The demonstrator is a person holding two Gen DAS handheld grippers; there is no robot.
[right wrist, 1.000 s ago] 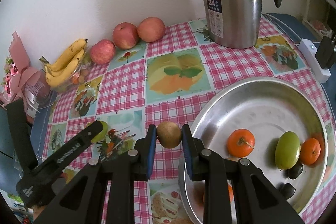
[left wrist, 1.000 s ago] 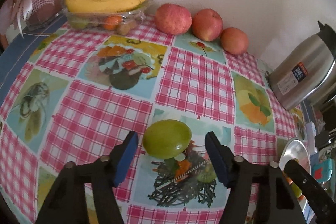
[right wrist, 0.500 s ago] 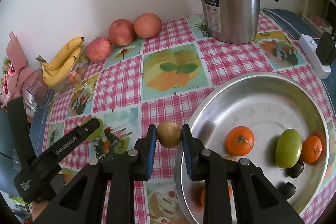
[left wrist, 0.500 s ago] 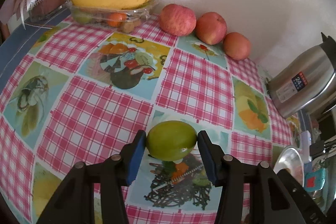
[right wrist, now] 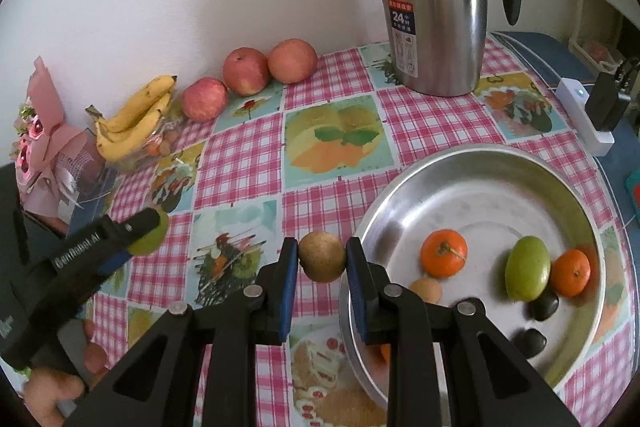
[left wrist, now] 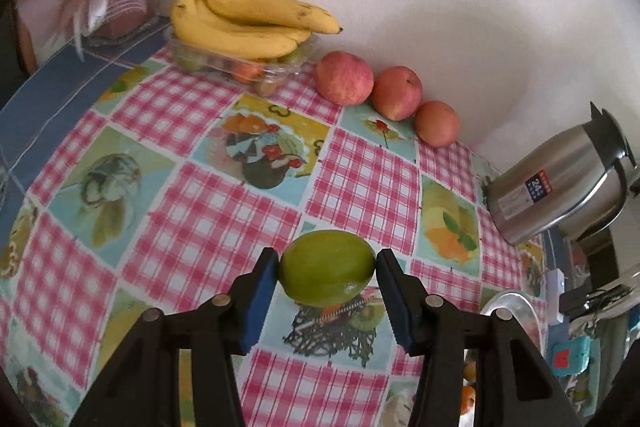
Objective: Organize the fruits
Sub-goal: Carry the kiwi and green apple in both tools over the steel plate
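The green fruit is clamped in the left tongs above the bench; the brown fruit is clamped in the right tongs, just left of the metal bowl. Both look mid-carry; next, each needs moving over the bowl and releasing. The bowl's near rim is hidden behind the right tongs.
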